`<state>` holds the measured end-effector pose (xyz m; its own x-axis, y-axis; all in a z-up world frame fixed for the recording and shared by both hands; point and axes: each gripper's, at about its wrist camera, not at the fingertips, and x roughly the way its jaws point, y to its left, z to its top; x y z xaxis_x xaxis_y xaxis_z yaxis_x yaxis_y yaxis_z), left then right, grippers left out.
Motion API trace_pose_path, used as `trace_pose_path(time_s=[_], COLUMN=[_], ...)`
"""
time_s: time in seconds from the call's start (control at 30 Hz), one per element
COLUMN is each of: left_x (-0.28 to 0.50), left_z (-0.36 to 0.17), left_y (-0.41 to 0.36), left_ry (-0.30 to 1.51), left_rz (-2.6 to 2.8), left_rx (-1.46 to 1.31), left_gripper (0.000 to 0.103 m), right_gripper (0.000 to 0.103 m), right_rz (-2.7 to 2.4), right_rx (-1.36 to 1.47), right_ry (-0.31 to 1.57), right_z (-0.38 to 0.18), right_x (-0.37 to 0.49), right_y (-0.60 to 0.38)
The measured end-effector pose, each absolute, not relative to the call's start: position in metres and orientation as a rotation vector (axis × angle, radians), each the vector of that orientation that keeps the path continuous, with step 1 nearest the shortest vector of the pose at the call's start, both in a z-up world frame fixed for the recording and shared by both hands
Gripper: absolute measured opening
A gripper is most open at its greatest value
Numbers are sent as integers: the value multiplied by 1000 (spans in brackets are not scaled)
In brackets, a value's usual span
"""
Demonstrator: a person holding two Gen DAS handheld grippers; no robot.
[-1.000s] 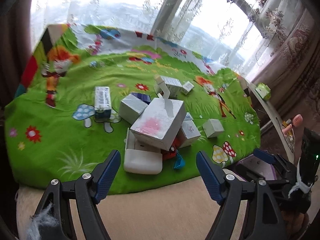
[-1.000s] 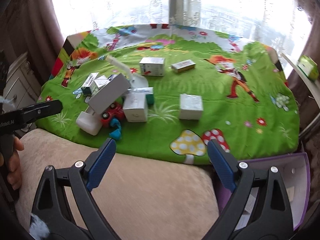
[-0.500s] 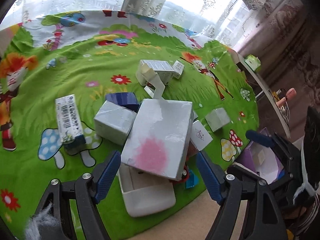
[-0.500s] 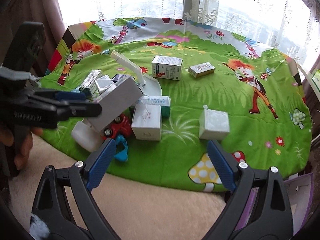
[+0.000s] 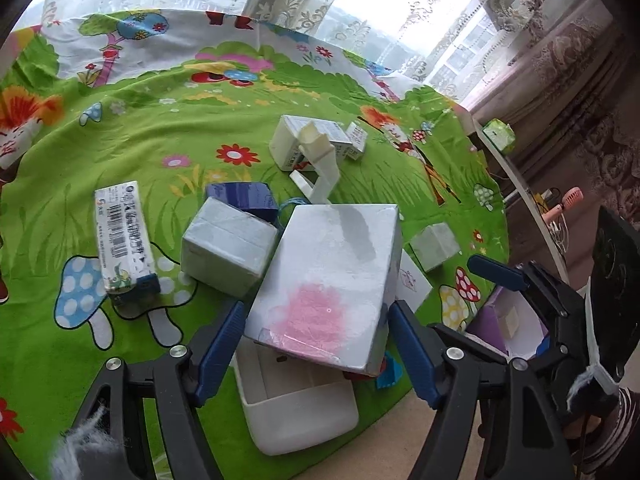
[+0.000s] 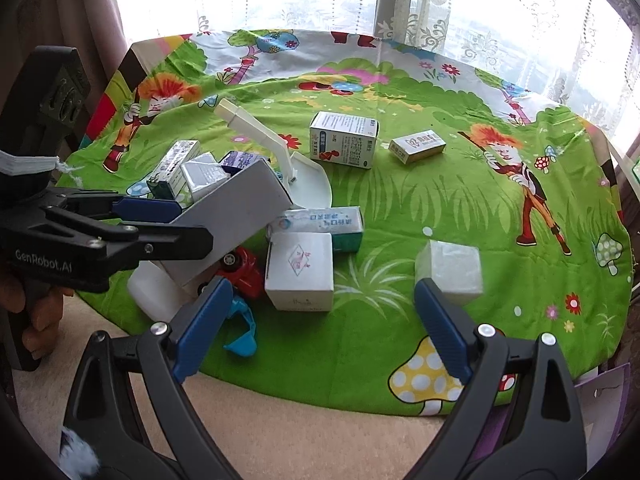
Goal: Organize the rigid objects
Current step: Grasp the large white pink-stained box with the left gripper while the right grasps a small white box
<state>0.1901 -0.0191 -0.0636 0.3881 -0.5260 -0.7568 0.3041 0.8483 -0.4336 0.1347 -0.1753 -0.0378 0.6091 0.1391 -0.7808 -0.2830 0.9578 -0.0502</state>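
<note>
A large white box (image 5: 332,272) with a pink smear leans on a white tub (image 5: 296,408) at the near edge of the green cartoon mat (image 5: 160,140). My left gripper (image 5: 316,308) straddles the box's near end; its jaws are closing and a thin gap still shows at each pad. The right wrist view shows that gripper (image 6: 160,220) from the side against the same box (image 6: 236,216). My right gripper (image 6: 320,286) hangs open over the mat's front, with nothing between its fingers. It is just short of a white box with a pink drawing (image 6: 300,270) and a small white cube (image 6: 450,272).
Around the pile lie a barcode carton (image 5: 120,236), a plain white box (image 5: 228,252), a dark blue box (image 5: 242,198), a white scoop (image 6: 280,160), a red toy car (image 6: 240,270) and a blue toy piece (image 6: 242,332). Two cartons (image 6: 344,146) sit farther back. A purple bin (image 5: 504,320) stands at the right.
Both grippers have moved forward and down toward the pile. The left one now has the large white box between its fingers; the right one hangs nearer the mat's front edge.
</note>
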Motion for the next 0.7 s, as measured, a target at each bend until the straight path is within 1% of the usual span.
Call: trace_pose_path(time_s=[0.07,0.23,0.3,0.37,0.5,0.6,0.67,0.7], left_x=[191,193,191,187,178,170,165,162], left_z=[-66,-72,-70,-67,-60,-52,-48,-45], left_y=[-17,-17,-14,-12,-10,-7,-6,-6], left_ry=[1055,1077,1055,1033,976,928,905,889], left_rz=[-531,-531,-547,-553,-527,-510,-496,-486], left_rx=[-253,-256,-280,-291,-295,-315,-321,-321], left_gripper=[78,77,75,75,74,73,73,73], right_gripper=[94,94,93,90,88,83,73,71], right_rz=[243,234,228,226,226,231,237,243], right_rx=[-182,-190,-190,-186,-174,-172,-175,-179], right_ry=[885,890,891,889,880,881,887,895], right_z=[-39,-42,-43,-43,-44,-46,-48,-50], right_x=[136,141,143,144,147,147,148,149], right_y=[-174,-171,-171,-171,-171,-171,-169,-168])
